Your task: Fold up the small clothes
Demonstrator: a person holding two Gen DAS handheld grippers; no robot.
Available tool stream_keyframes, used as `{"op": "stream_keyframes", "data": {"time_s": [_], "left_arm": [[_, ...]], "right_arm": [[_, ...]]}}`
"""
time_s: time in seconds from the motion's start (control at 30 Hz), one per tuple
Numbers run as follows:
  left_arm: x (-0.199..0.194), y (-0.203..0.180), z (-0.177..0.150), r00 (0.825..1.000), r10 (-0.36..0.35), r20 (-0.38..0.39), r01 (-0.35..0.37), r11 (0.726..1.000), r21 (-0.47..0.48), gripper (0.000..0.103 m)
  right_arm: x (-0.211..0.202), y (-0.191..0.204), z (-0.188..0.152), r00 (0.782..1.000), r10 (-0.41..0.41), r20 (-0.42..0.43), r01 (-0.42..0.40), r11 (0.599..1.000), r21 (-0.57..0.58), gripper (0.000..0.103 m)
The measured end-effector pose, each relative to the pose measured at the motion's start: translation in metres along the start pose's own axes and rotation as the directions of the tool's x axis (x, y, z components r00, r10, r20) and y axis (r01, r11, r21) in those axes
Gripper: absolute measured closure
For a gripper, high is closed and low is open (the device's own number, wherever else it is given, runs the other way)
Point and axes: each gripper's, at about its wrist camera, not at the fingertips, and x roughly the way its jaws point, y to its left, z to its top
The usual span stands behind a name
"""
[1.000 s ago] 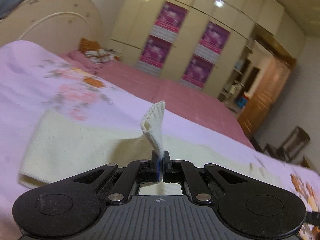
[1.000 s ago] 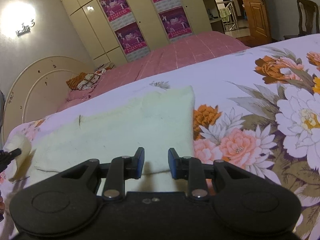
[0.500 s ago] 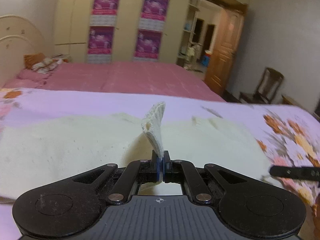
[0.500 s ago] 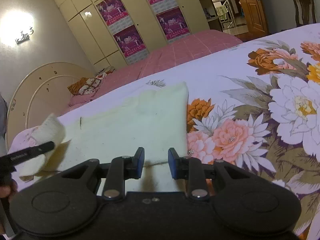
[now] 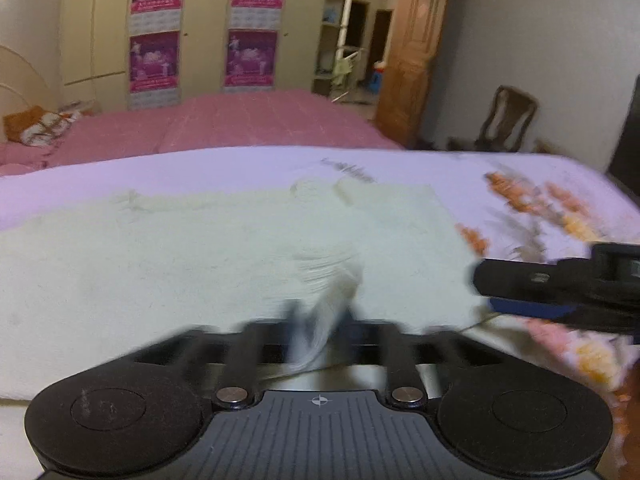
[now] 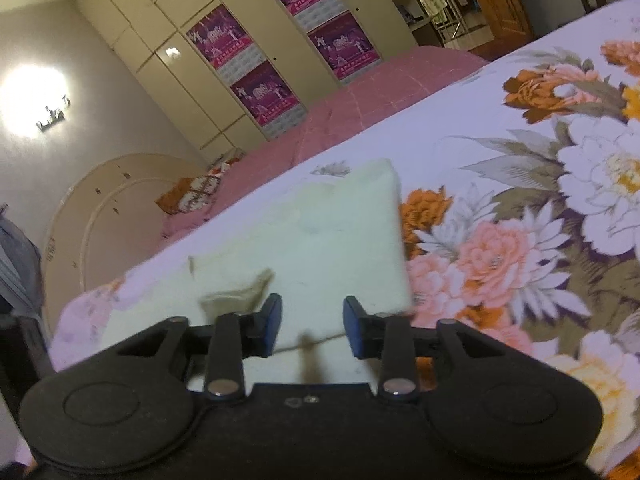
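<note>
Left wrist view first. The left gripper (image 5: 320, 320) sits low centre of the frame, blurred, and its jaws have just been opening — a ribbed cuff or corner of the pale cream knit garment (image 5: 200, 260) is seen slipping out between them, no longer pinched. It looks like the flap was carried over the body of the garment so it could be dropped there as a fold. The garment is spread across the middle of the frame on the lilac floral bedspread (image 5: 240, 168), fuzzy-looking, a few creases near its far edge. At the right edge, the right gripper (image 5: 520, 292) pokes in just beside the garment's near right corner.

Right wrist view. The right gripper (image 6: 312, 324) is at bottom centre, its blue pads spread and also just widened, with nothing clamped — only flat fabric is seen under the gap. Probably it's parked there to steady the near edge. The garment (image 6: 340, 240) fills the centre, a squarish soft slab with a sharp right edge against the big orange and pink flowers of the bedspread (image 6: 540, 208), and a small raised wrinkle left of the jaws.
</note>
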Motion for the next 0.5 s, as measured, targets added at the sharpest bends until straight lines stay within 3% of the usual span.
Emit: {"op": "stream_keyframes", "data": {"time_s": [0.1, 0.17, 0.27, 0.4, 0.5], "left_arm": [[-0.024, 0.005, -0.004, 0.997, 0.060, 0.053, -0.062, 0.997, 0.041, 0.042], [-0.049, 0.020, -0.012, 0.995, 0.077, 0.063, -0.078, 0.997, 0.008, 0.042], [-0.093, 0.061, -0.032, 0.982, 0.170, 0.077, -0.165, 0.984, -0.064, 0.042], [-0.140, 0.118, -0.070, 0.937, 0.347, 0.037, -0.337, 0.927, -0.167, 0.042], [-0.154, 0.147, -0.084, 0.926, 0.377, -0.012, -0.368, 0.894, -0.254, 0.042]], "right_arm": [[0.010, 0.003, 0.003, 0.999, 0.049, -0.013, -0.048, 0.997, 0.055, 0.060], [0.021, 0.005, 0.004, 0.996, 0.079, -0.039, -0.075, 0.993, 0.089, 0.059], [0.038, 0.009, 0.002, 0.991, 0.094, -0.091, -0.083, 0.989, 0.124, 0.059], [0.054, 0.020, -0.006, 0.986, 0.111, -0.125, -0.098, 0.989, 0.107, 0.059], [0.062, 0.032, -0.012, 0.990, 0.076, -0.123, -0.071, 0.997, 0.044, 0.067]]}}
